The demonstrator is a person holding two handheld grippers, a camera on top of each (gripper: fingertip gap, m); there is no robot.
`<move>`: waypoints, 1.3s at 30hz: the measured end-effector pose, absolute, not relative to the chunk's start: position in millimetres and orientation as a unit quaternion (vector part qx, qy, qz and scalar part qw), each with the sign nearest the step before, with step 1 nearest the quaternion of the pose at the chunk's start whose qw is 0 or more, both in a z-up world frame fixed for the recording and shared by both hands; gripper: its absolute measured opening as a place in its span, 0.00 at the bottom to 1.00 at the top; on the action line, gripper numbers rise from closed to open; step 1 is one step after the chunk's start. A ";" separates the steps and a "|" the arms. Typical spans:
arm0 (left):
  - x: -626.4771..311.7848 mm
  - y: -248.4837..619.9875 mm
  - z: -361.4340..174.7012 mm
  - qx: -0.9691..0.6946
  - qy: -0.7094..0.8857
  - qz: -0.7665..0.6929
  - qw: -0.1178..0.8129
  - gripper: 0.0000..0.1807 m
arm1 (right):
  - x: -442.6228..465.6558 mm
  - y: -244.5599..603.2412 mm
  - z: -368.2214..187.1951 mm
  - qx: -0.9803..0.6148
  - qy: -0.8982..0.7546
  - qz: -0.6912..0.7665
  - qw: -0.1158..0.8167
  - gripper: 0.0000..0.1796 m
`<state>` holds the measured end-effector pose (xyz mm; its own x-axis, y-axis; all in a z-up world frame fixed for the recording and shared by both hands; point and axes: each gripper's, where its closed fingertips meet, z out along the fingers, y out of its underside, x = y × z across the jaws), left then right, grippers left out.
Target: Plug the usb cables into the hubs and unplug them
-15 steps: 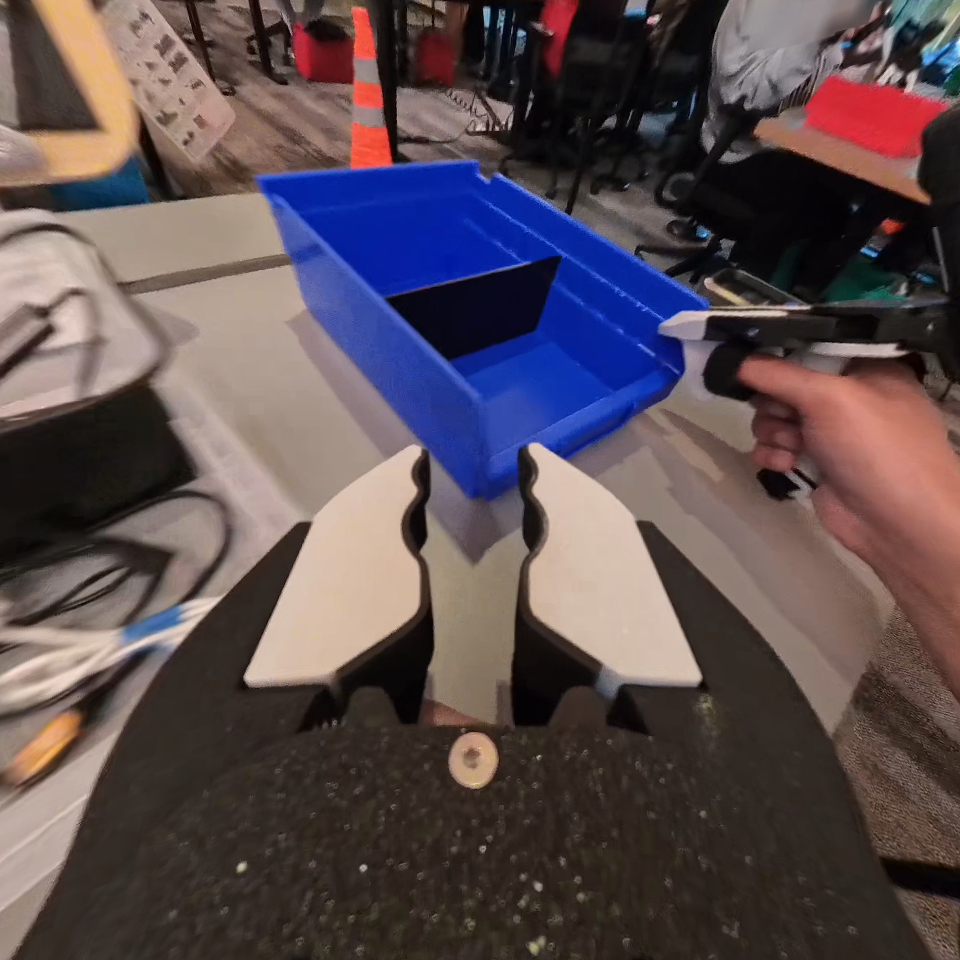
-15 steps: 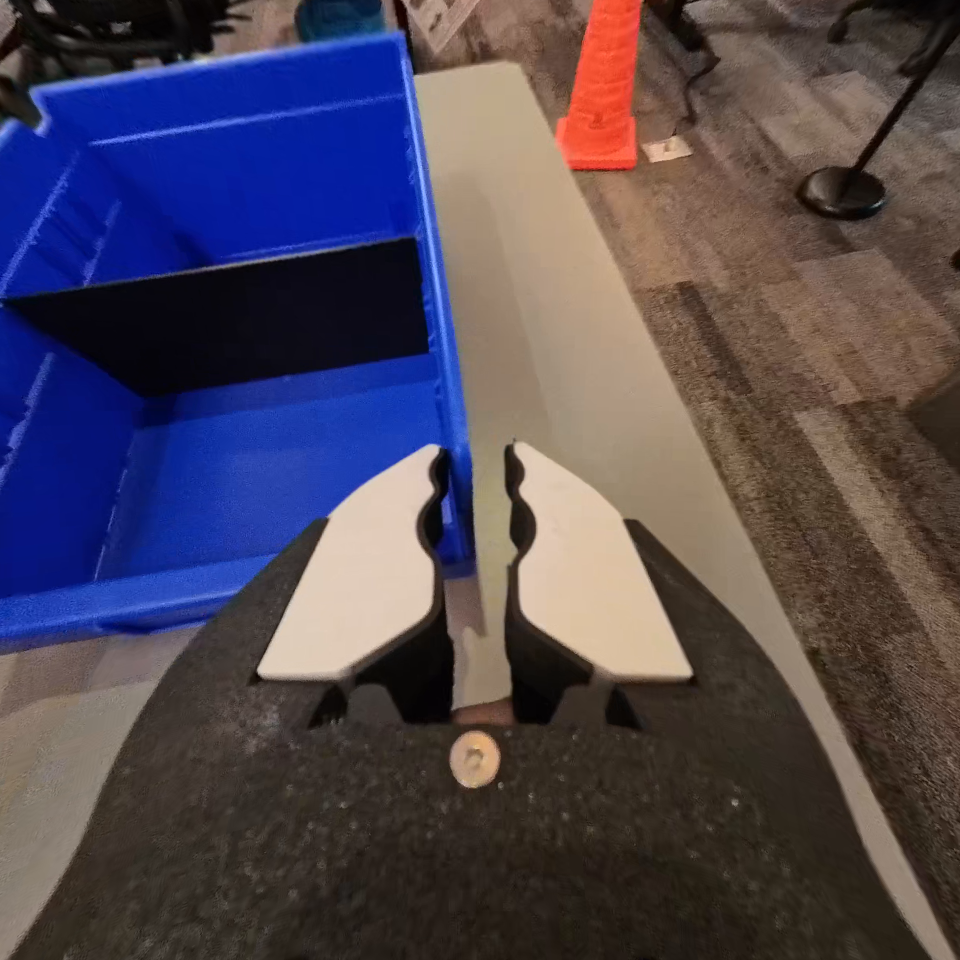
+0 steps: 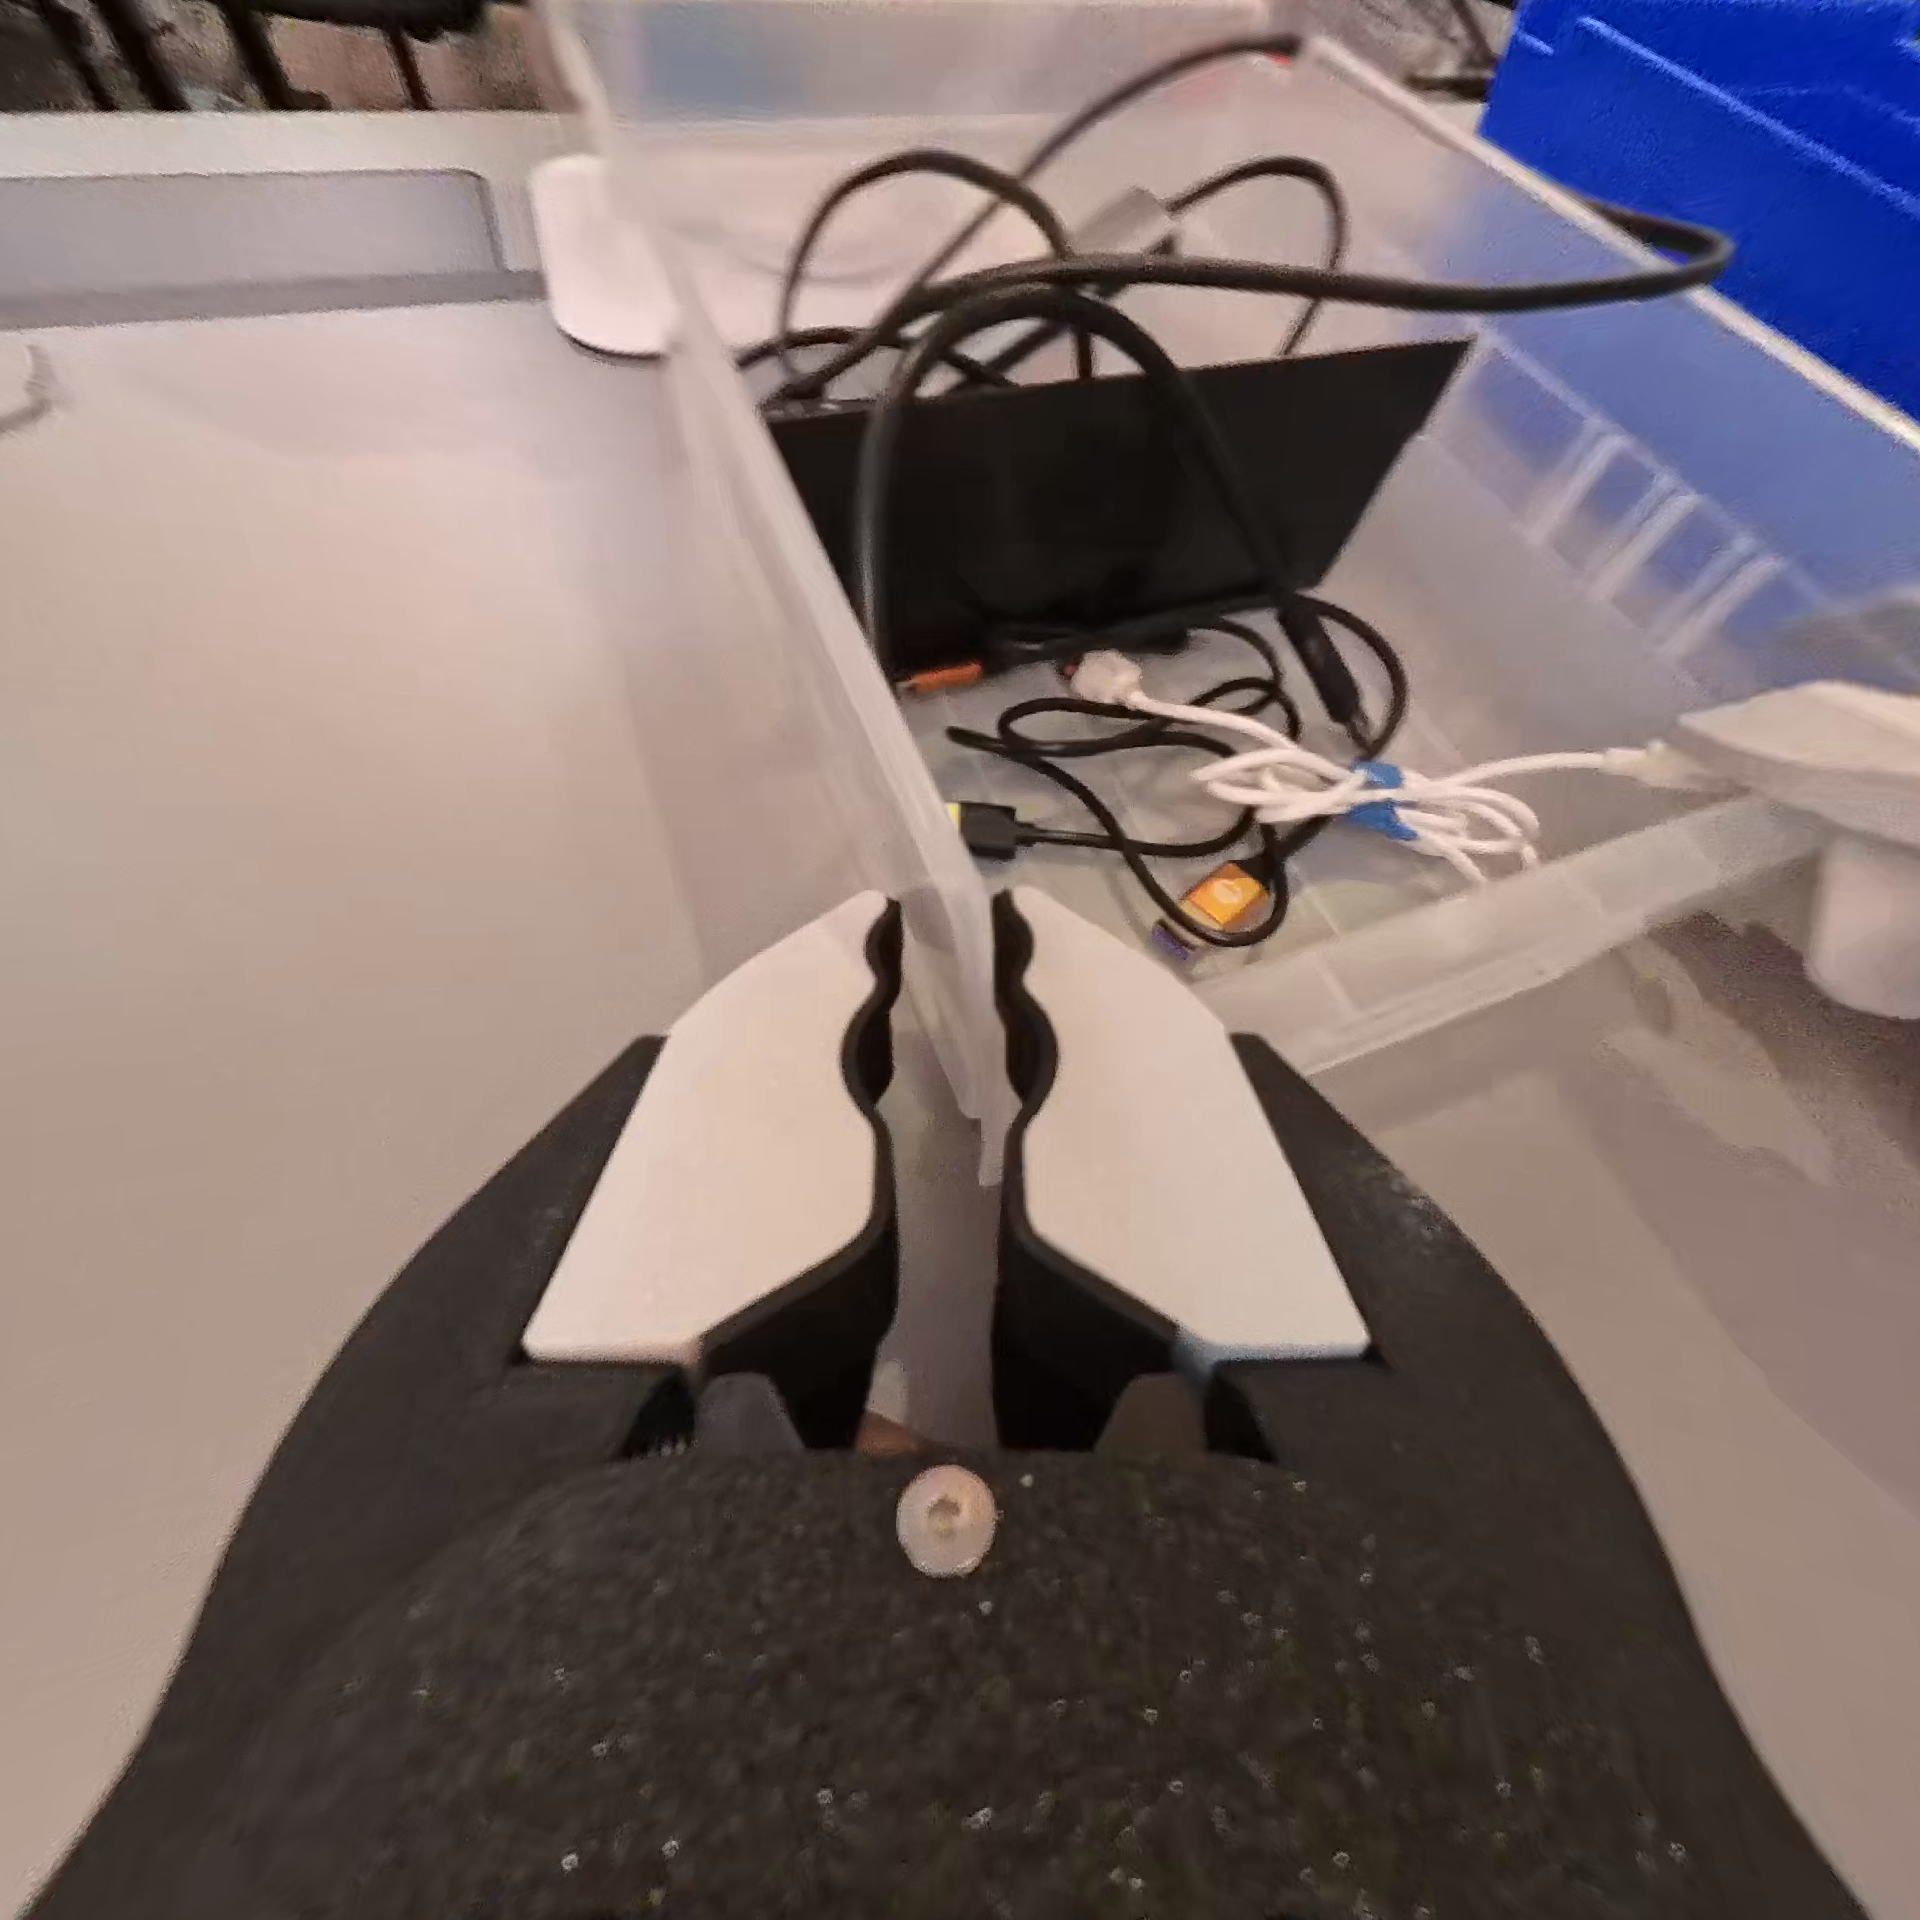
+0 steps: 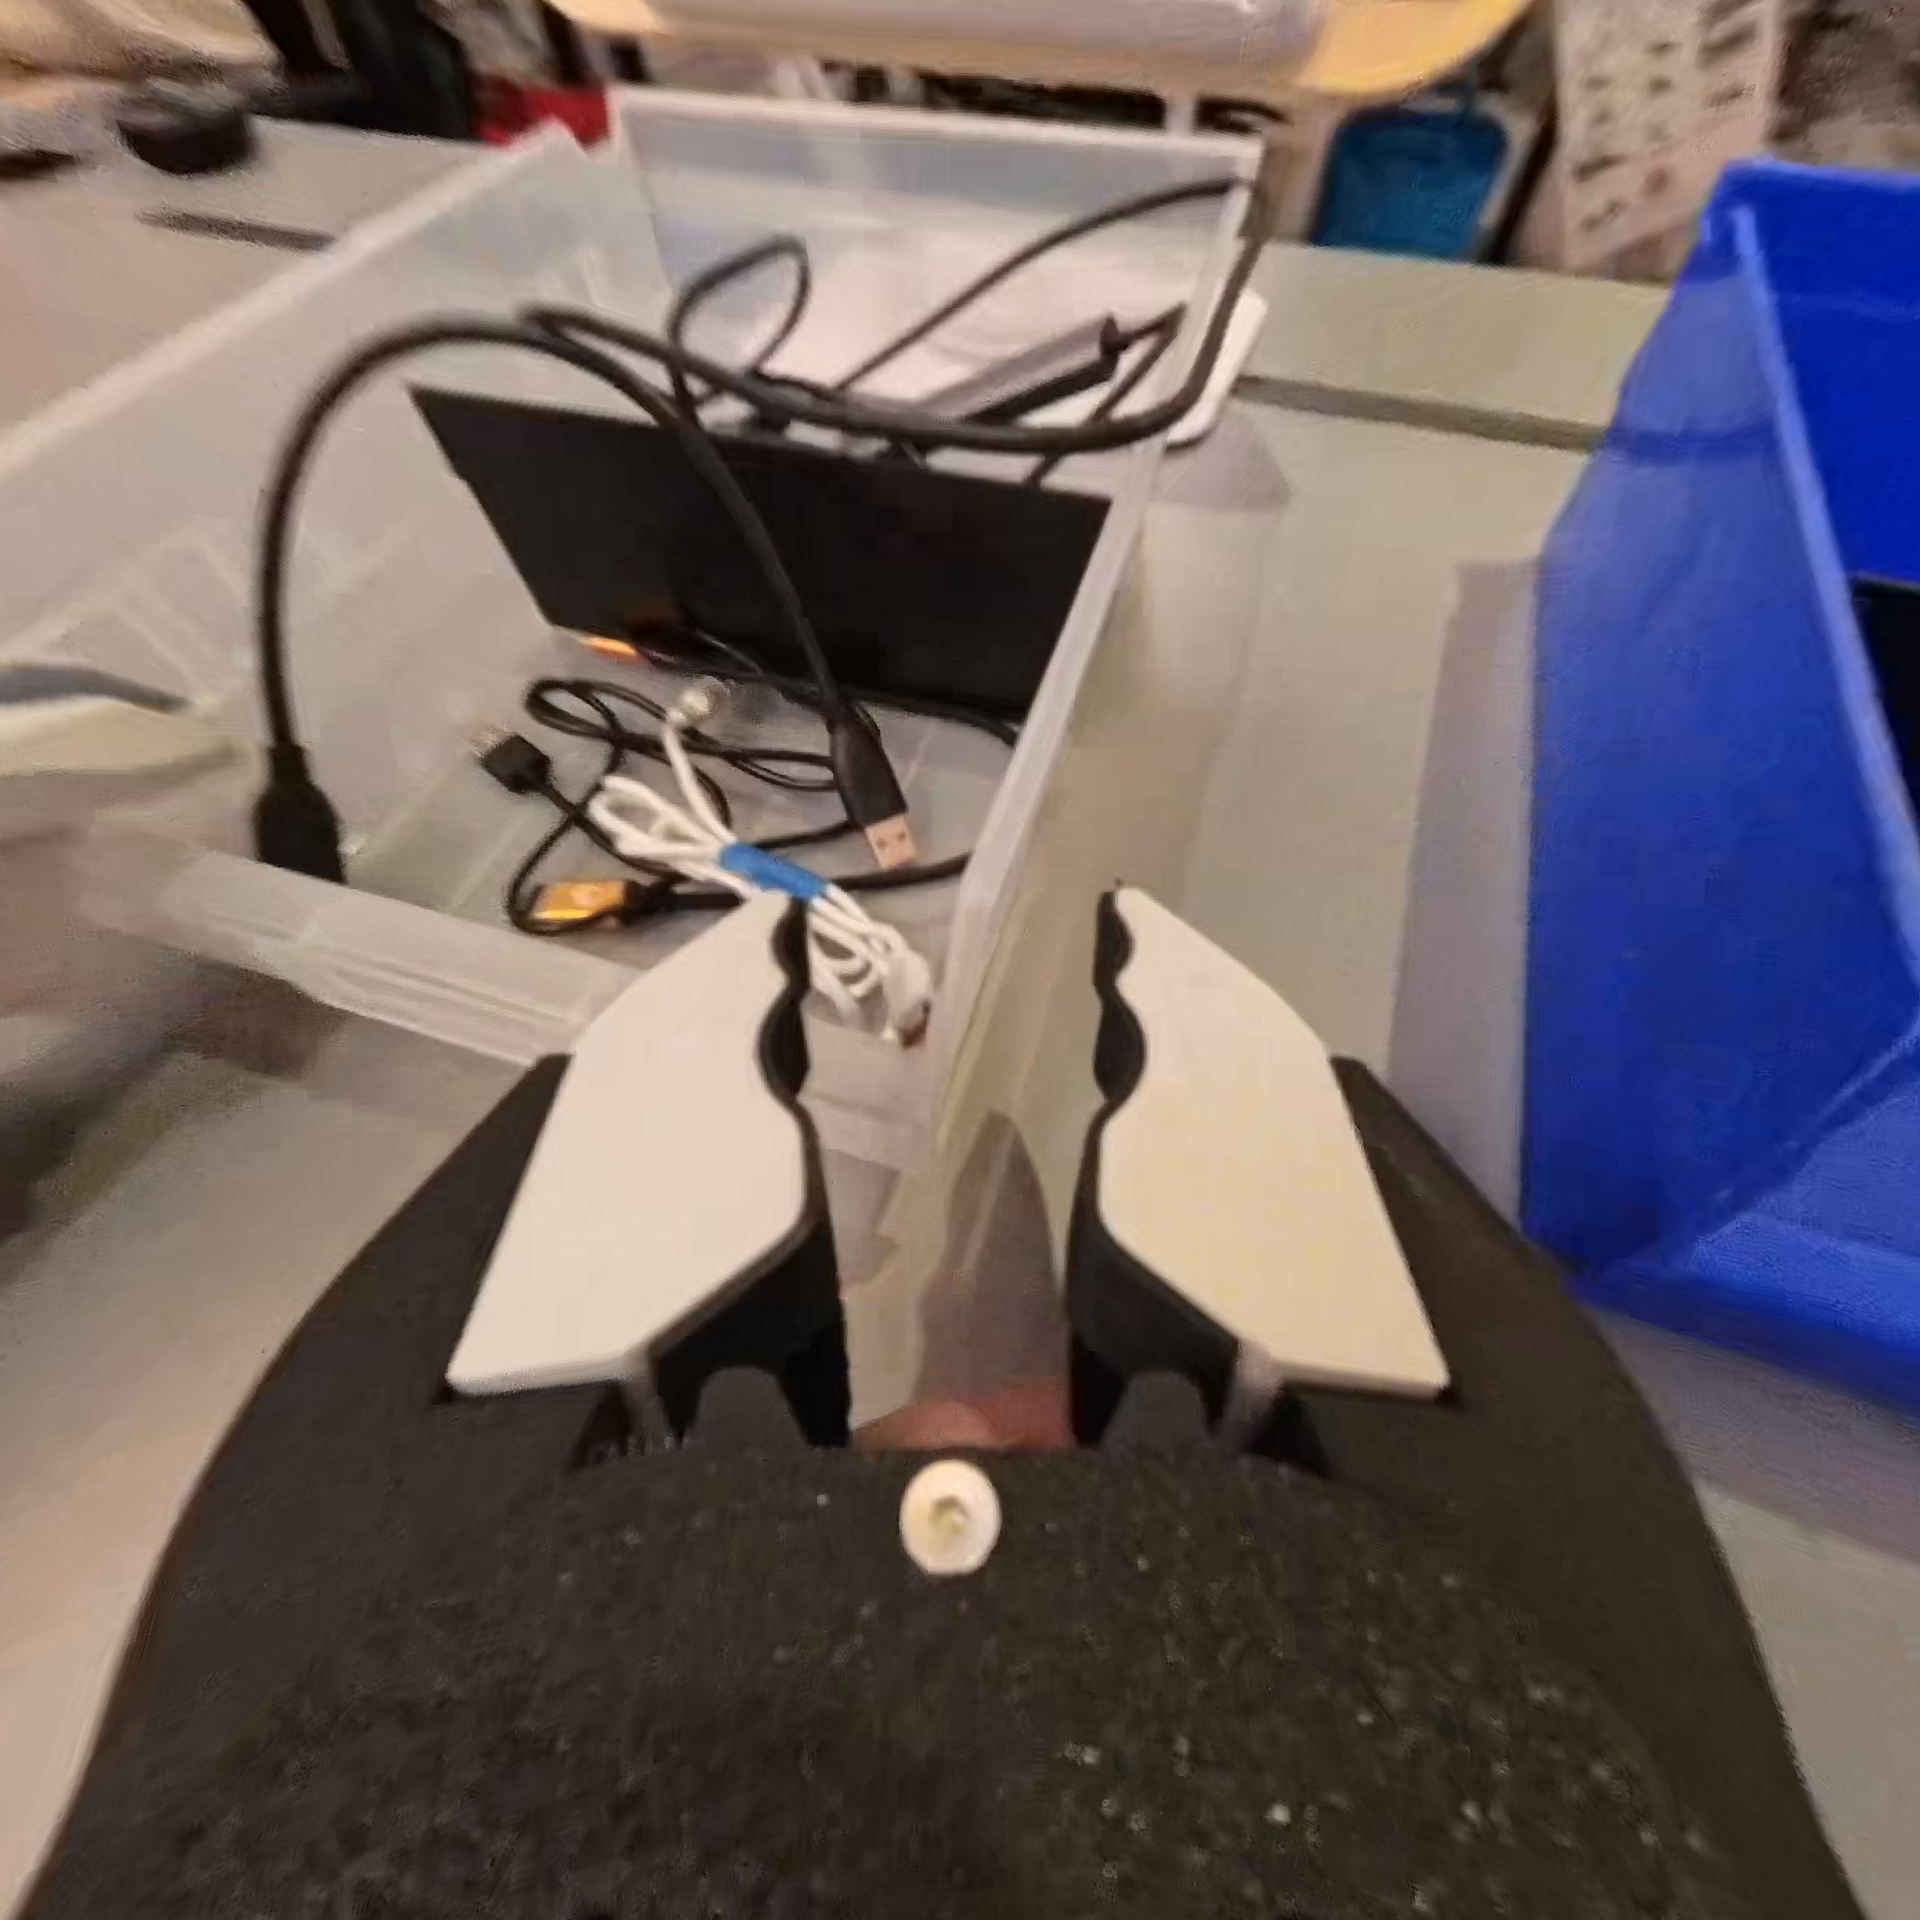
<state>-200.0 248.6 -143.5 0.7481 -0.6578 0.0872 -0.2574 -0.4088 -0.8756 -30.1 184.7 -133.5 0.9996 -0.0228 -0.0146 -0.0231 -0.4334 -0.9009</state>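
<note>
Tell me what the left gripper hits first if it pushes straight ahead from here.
Most likely the near corner of the clear plastic bin: its side wall already sits in the gap between the open jaws of the left gripper. The cables lie inside, to the right of that line.

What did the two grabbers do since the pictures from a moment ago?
Both swung away from the blue bin to the clear bin of cables. The left hand-held gripper now sits at that bin's near-left corner, its wall between the fingers; the right hand-held gripper sits at the near-right corner and has opened wider. Neither has taken hold of anything. The blue bin remains on the table, and the left gripper's gap looks unchanged.
</note>
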 end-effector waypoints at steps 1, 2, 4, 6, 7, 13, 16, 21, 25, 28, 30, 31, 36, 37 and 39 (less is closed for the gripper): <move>-201.7 253.3 -143.1 -0.810 0.285 -0.204 0.470 0.07 | -28.9 188.7 -142.2 -0.850 0.026 -0.030 0.525 0.18; -202.4 255.6 -143.2 -0.810 0.290 -0.194 0.470 0.07 | -35.4 192.0 -143.4 -0.850 0.028 -0.025 0.525 0.13; -207.1 256.9 -143.0 -0.813 0.298 -0.167 0.471 0.05 | -34.6 193.6 -142.0 -0.852 0.078 -0.028 0.518 0.08; -212.2 251.9 -138.5 -0.805 0.315 -0.146 0.481 0.04 | -33.0 186.5 -138.1 -0.850 0.116 -0.057 0.511 0.02; -217.4 249.8 -134.3 -0.799 0.322 -0.130 0.492 0.02 | -37.5 180.3 -135.1 -0.848 0.126 -0.076 0.509 0.01; -250.1 255.6 -78.9 -0.747 0.316 -0.126 0.572 0.01 | -82.7 156.2 -102.6 -0.788 0.195 -0.097 0.575 0.02; -282.9 266.1 -60.3 -0.733 0.289 -0.140 0.600 0.01 | -112.8 167.2 -74.9 -0.760 0.168 -0.107 0.619 0.02; -363.7 292.3 -58.1 -0.746 0.244 -0.136 0.604 0.01 | -185.5 206.6 -59.9 -0.765 0.122 -0.080 0.628 0.03; -424.5 314.3 -70.9 -0.762 0.230 -0.102 0.597 0.01 | -242.7 240.7 -79.8 -0.788 0.096 -0.060 0.605 0.02; -455.1 326.2 -87.8 -0.786 0.211 -0.083 0.575 0.01 | -271.5 261.4 -97.6 -0.808 0.081 -0.045 0.582 0.02; -465.1 333.1 -103.4 -0.807 0.198 -0.085 0.549 0.01 | -281.0 272.6 -106.1 -0.818 0.072 -0.037 0.569 0.02; -468.2 335.5 -111.8 -0.817 0.193 -0.086 0.536 0.01 | -283.8 277.0 -111.3 -0.824 0.069 -0.033 0.561 0.02; -476.8 340.2 -124.6 -0.837 0.169 -0.063 0.517 0.02 | -289.6 284.4 -125.4 -0.830 0.049 -0.019 0.555 0.03; -478.7 340.1 -129.3 -0.845 0.157 -0.063 0.508 0.02 | -292.0 283.9 -128.9 -0.835 0.038 -0.009 0.549 0.03; -481.9 340.1 -137.7 -0.855 0.135 -0.076 0.494 0.02 | -298.1 281.9 -135.4 -0.843 0.001 0.024 0.537 0.06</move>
